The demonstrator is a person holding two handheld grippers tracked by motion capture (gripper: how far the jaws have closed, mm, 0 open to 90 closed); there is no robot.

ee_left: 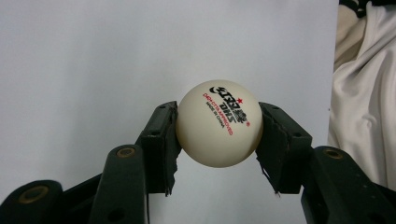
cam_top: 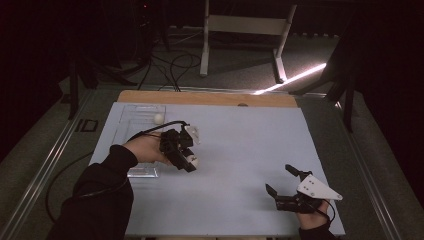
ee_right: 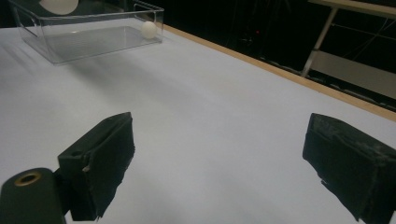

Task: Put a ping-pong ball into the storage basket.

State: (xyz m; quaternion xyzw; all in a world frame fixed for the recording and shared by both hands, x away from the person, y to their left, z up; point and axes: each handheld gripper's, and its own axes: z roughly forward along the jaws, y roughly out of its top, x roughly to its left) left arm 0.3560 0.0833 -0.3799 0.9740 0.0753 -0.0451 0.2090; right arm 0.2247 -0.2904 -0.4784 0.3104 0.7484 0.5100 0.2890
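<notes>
**1 ball gripped, 1 in the tray**

We judge the work about halfway: 1 ball [cam_top: 159, 118] lies in the clear tray [cam_top: 131, 116], while our left gripper [cam_top: 191, 161] clamps the printed ball [ee_left: 219, 123] just beside the tray, above the white table [cam_top: 250, 150]. Our right gripper [cam_top: 282, 182] rests wide open, empty. The left gripper view reveals the red-and-black print; the right gripper view shows the tray's walls [ee_right: 149, 14].

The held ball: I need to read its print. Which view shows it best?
The left gripper view: the held ball sits close between the fingers, print legible. In the high view it's a small white spot.
</notes>
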